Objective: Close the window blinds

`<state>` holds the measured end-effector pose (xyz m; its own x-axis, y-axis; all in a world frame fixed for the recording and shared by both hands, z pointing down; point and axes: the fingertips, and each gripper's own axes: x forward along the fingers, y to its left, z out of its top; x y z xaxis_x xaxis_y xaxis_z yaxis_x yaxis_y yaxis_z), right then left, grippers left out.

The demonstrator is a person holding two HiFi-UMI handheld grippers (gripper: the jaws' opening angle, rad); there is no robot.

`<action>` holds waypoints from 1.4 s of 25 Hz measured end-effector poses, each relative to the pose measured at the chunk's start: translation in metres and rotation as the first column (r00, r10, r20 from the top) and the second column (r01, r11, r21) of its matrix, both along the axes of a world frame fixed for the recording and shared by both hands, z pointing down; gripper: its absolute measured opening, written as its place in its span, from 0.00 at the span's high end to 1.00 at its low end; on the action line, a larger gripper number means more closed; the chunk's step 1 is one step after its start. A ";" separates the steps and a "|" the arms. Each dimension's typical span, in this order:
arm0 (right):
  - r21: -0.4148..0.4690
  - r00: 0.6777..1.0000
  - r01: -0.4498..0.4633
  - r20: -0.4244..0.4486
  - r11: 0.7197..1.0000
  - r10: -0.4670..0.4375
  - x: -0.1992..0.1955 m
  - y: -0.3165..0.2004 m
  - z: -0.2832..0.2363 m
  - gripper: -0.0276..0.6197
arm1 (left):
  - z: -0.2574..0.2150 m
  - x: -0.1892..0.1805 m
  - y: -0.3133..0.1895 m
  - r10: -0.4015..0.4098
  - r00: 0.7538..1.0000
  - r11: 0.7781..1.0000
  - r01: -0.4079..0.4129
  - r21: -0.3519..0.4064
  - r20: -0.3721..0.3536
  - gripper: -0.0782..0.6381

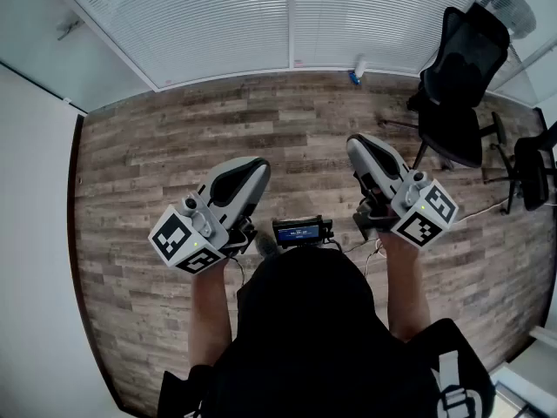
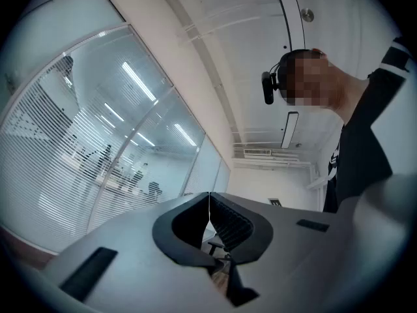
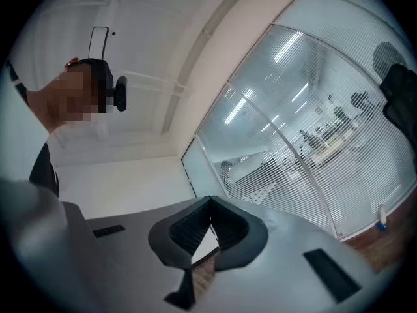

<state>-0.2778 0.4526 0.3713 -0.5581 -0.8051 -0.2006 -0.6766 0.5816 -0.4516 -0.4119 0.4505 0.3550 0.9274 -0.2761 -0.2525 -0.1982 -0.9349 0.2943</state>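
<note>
Holding up two: left gripper [image 1: 251, 169] and right gripper [image 1: 360, 144], both squeezed fully shut, empty. Facing window blinds [image 1: 226, 24] straight ahead, spanning two panes beyond wood floor [image 1: 287, 138]. Two black chairs [image 1: 454, 81] off right.

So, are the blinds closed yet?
Not yet. Nothing looks done: you can see through the blinds into the next room. The left gripper and right gripper are shut and empty, above the floor, short of them. Reaching and closing them is left.

No readable text; the small screen [image 1: 300, 232] and white shirt print [image 1: 454, 392] are too blurred.
</note>
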 end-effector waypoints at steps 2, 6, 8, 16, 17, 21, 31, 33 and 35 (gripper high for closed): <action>-0.003 1.000 0.002 0.000 1.000 -0.002 0.000 0.000 0.001 0.94 | 0.001 0.000 0.000 0.000 1.000 1.000 0.000 -0.002 0.000 0.88; -0.003 1.000 0.005 -0.003 1.000 -0.005 -0.001 -0.001 0.000 0.94 | 0.000 0.001 -0.002 0.000 1.000 1.000 0.000 -0.002 -0.002 0.88; 0.004 1.000 0.006 -0.006 1.000 -0.006 0.000 -0.003 0.000 0.94 | 0.000 0.003 -0.005 0.001 1.000 1.000 -0.001 0.004 -0.006 0.88; -0.028 1.000 -0.018 -0.004 0.999 0.018 0.002 0.003 0.022 0.94 | 0.018 0.002 0.000 0.003 1.000 1.000 -0.003 -0.023 -0.018 0.88; -0.023 1.000 -0.024 -0.005 0.999 0.023 0.010 0.003 0.022 0.94 | 0.017 0.009 -0.001 0.003 1.000 1.000 -0.003 -0.018 -0.016 0.88; 0.011 0.998 -0.055 -0.005 0.998 0.055 0.073 0.001 0.020 0.94 | 0.009 0.067 -0.008 -0.016 1.000 1.000 0.016 -0.001 -0.007 0.88; 0.014 0.974 -0.219 -0.055 0.976 0.220 0.143 -0.019 0.028 0.85 | 0.009 0.123 -0.058 -0.012 1.000 1.000 0.012 0.021 0.027 0.71; 0.004 0.967 -0.243 -0.082 0.970 0.242 0.156 -0.032 0.034 0.79 | 0.012 0.137 -0.079 -0.017 0.999 1.000 0.016 0.027 0.027 0.70; 0.003 0.958 -0.263 -0.116 0.965 0.262 0.169 -0.050 0.038 0.79 | 0.017 0.153 -0.107 -0.019 1.000 0.999 0.018 0.034 0.022 0.70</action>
